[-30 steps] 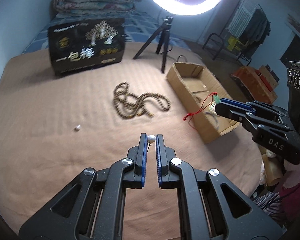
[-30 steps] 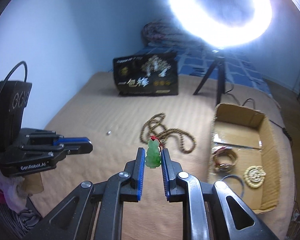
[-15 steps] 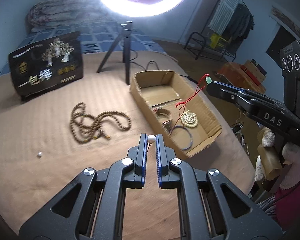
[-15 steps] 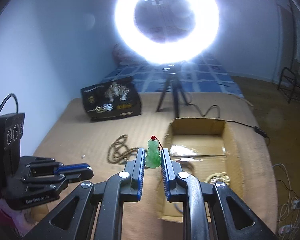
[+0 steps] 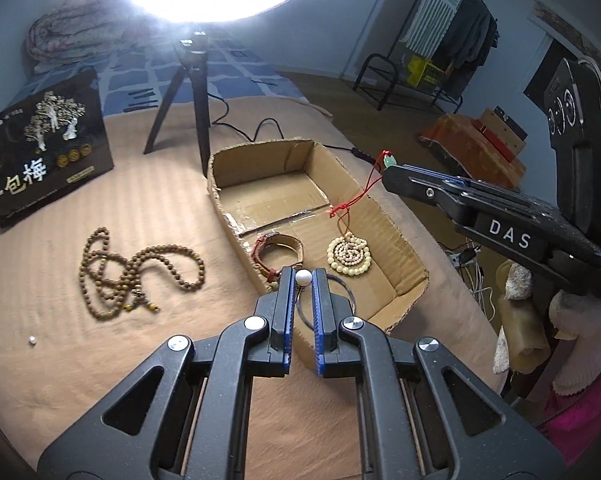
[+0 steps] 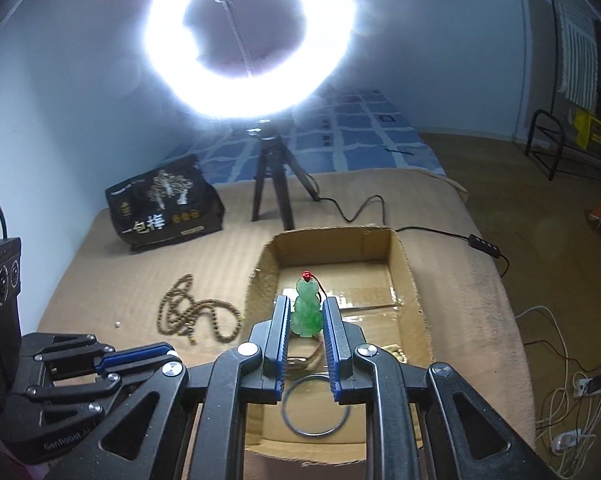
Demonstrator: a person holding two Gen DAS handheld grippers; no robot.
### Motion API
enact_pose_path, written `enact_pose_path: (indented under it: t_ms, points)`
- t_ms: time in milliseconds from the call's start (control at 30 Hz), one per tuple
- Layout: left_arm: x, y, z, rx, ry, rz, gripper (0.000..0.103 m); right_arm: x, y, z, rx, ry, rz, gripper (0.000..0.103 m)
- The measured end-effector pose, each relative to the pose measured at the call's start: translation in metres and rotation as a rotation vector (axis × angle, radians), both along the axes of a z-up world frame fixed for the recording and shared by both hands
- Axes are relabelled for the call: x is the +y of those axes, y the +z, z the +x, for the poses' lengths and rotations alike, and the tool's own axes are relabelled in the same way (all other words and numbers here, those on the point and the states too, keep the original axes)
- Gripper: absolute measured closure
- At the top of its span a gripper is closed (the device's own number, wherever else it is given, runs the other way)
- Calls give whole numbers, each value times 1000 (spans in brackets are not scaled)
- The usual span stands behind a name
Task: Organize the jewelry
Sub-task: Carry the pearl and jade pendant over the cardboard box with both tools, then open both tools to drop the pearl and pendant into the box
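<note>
Left gripper (image 5: 303, 276) low centre of the left wrist view, fingers (image 5: 284, 300) pinching a small white pearl earring (image 5: 303, 277) at the tips, poised over the near left wall of the cardboard box (image 5: 396, 236). Right gripper (image 6: 307, 312) low centre of the right wrist view, fingers (image 6: 332, 320) clamped on a green jade pendant (image 6: 307, 314), standing upright between the pads over the box interior, red cord (image 5: 360, 196) trailing down from it into the box.

Inside the box: a brown leather watch (image 5: 278, 246) against the left wall, a coiled cream bead bracelet (image 5: 349, 254) just beside it to the right, a thin dark ring bangle (image 6: 315, 406) near the front wall. Far half of the box floor bare, shiny tape across it.

Left of the box, on the tan bed cover (image 5: 60, 360): a brown bead necklace (image 5: 136, 276) in loose loops, well apart from a tiny pearl (image 5: 31, 340) at lower left. Wide bare cover around both. Black printed bag (image 5: 44, 148) at upper left, tripod (image 5: 192, 92) of the ring light (image 6: 248, 36) just behind the box's far left corner.

Bed edge close along the box's right side, cables below on the floor.

Watch and bracelet mostly hidden behind the fingers in the right wrist view; glare washing out the wall behind the light; bangle partly hidden in the left wrist view
</note>
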State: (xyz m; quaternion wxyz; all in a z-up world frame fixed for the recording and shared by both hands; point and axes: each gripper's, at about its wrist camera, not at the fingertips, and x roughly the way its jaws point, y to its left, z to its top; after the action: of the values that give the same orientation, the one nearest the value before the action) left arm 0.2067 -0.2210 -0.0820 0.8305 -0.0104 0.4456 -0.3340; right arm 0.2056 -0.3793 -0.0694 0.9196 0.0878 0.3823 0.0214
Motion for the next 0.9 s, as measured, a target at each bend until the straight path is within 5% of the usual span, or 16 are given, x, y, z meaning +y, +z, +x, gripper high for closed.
enact_pose_path:
  t_ms: [900]
  points:
    - [-37,-30,7,24,-3,52,96,-31,-39,19,92,-64,1,88]
